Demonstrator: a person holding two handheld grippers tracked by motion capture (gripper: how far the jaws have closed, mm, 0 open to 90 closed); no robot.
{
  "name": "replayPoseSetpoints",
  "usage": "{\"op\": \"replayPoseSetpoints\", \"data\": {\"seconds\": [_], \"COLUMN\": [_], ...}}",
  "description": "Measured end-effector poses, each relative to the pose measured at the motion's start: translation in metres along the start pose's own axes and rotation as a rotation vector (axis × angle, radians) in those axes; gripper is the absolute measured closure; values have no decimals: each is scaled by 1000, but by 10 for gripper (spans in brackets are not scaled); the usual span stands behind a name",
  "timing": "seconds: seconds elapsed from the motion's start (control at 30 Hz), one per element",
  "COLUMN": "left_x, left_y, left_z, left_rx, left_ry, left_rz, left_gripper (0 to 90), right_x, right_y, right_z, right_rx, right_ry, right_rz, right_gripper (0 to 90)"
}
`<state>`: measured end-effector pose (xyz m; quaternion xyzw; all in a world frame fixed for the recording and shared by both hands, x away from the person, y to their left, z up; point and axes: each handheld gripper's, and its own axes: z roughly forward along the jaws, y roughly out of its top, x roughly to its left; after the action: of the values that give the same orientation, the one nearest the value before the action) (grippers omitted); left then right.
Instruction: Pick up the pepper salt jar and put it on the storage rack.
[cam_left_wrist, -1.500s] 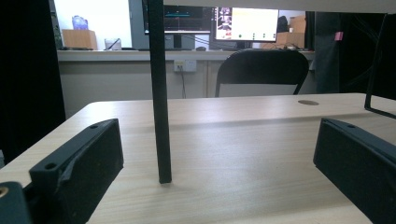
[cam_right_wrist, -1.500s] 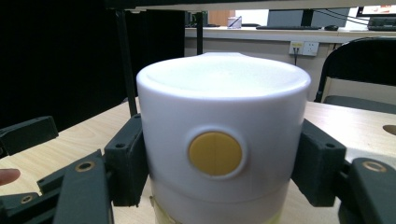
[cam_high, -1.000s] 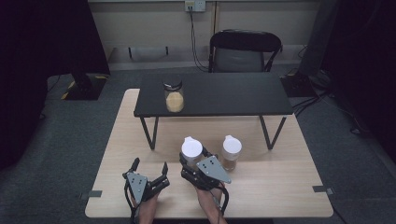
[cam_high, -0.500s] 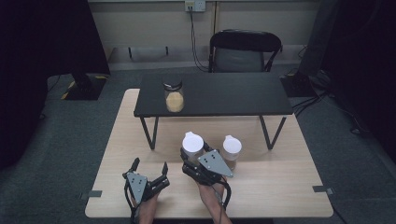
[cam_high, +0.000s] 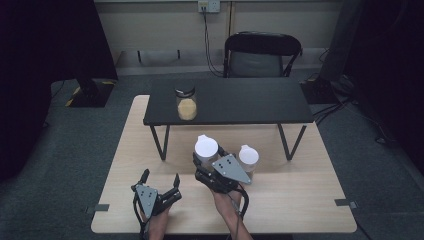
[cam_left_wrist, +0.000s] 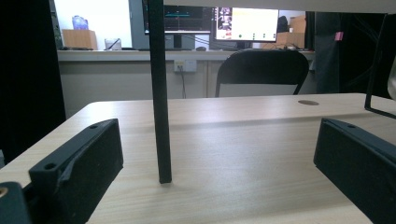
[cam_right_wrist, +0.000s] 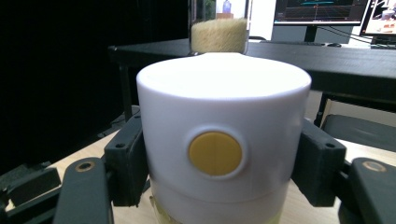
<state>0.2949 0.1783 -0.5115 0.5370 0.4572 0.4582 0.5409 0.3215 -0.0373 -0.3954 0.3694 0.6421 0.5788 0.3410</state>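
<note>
My right gripper (cam_high: 206, 156) is shut on a white-lidded jar (cam_high: 205, 147) and holds it a little above the wooden table (cam_high: 295, 192), in front of the black shelf (cam_high: 235, 102). In the right gripper view the jar's white lid (cam_right_wrist: 224, 107), with a yellow dot on it, sits between the two black pads (cam_right_wrist: 125, 161). A second white-lidded jar (cam_high: 248, 157) stands just to its right. On the shelf's left part stands a black-lidded glass jar of yellow grain (cam_high: 186, 103). My left gripper (cam_high: 160, 181) rests open near the front edge, with nothing between its jaws.
The shelf stands on thin black legs; one leg (cam_left_wrist: 161, 93) is right ahead of the left gripper. A black chair (cam_high: 260, 52) sits behind the table. Bare tabletop lies to the right of the jars and along the front edge.
My right gripper has lifted the white-lidded jar a little. The left gripper has stayed where it was.
</note>
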Motion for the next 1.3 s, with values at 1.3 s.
{"op": "replayPoseSetpoints", "data": {"seconds": [1.3], "left_x": [0], "left_y": [0], "left_z": [0], "left_rx": [0], "left_ry": [0], "left_rz": [-1], "left_gripper": [10], "right_x": [-13], "right_y": [53], "right_z": [1], "right_rx": [-26], "right_ry": [6], "right_rz": [-44], "right_gripper": [303]}}
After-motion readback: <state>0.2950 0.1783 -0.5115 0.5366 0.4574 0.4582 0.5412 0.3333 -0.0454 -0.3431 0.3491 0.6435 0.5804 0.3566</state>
